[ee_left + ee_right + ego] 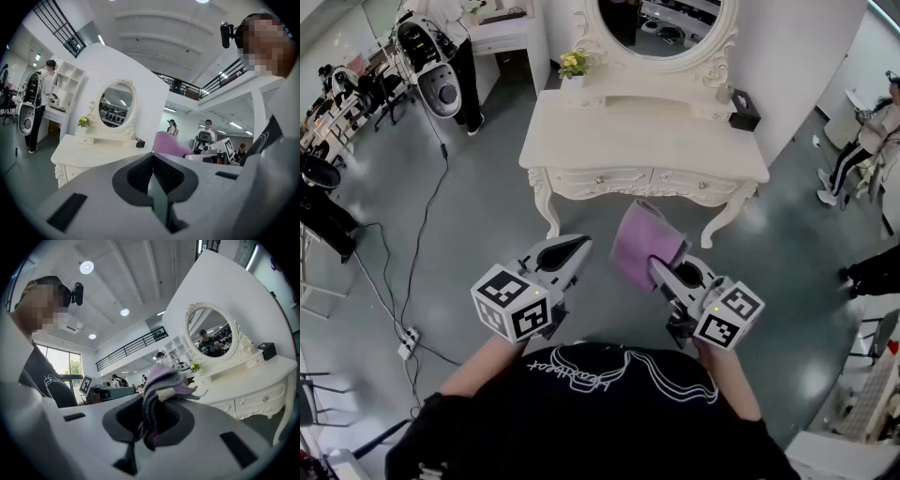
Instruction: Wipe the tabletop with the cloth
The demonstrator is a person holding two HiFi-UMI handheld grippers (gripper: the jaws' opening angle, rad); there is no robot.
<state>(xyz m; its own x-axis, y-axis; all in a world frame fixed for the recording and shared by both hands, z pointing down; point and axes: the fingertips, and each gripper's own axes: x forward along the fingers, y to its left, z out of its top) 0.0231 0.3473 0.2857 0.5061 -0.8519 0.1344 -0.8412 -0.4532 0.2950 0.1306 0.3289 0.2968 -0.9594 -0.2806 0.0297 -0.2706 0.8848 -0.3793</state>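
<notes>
While I stand on the grey floor [478, 211] a little short of the white desk [647, 141], my left tongs [577, 247] are pressed fully together with nothing between them. My right tongs [660, 269] are clamped on the purple cloth [639, 240], which bunches up out of the jaws in the air, clear of the desk top and in front of its drawers. Farther back, the top carries a small pot of yellow flowers [573, 64] at the rear left and a black box [743, 110] at the rear right, with an oval mirror [661, 23] rising between them.
</notes>
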